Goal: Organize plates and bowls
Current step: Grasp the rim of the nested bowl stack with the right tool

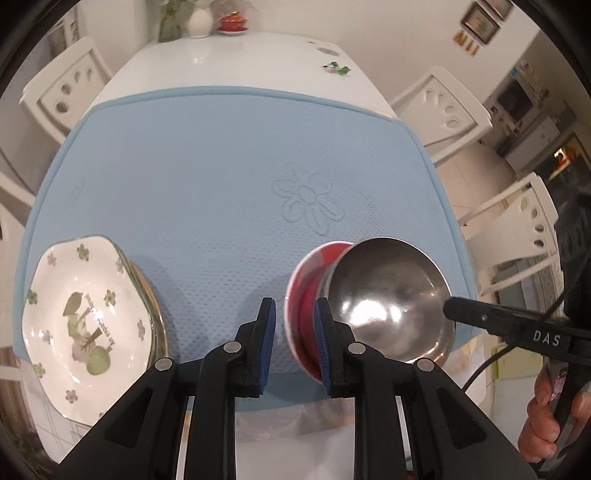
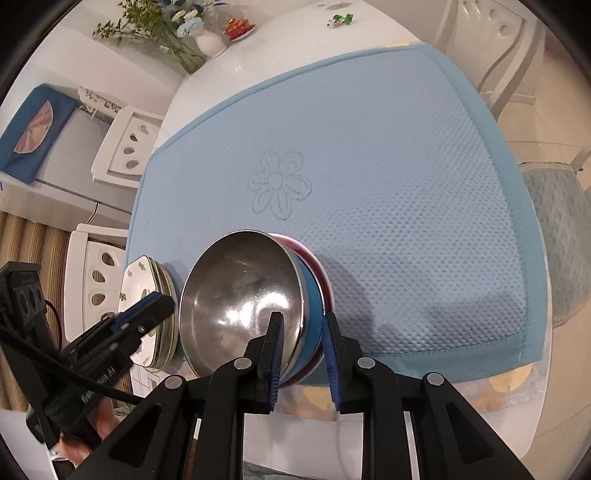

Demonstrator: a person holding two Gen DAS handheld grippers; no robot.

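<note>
A steel bowl [image 1: 391,306] with a blue outside sits nested in a red bowl [image 1: 306,314] on the blue mat [image 1: 229,177]. My right gripper [image 2: 301,354] straddles the steel bowl's [image 2: 243,295] near rim, one finger inside, one outside, with a gap showing at the outer pad. My left gripper [image 1: 293,343] is open and empty just left of the red bowl. A stack of plates topped by a white flowered plate [image 1: 85,321] lies at the mat's left edge; it also shows in the right wrist view [image 2: 142,295].
White table [image 1: 236,62] carries vases, a red lidded dish [image 1: 231,22] and a small green wrapper [image 1: 336,68] at the far end. White chairs [image 1: 454,110] stand on both sides.
</note>
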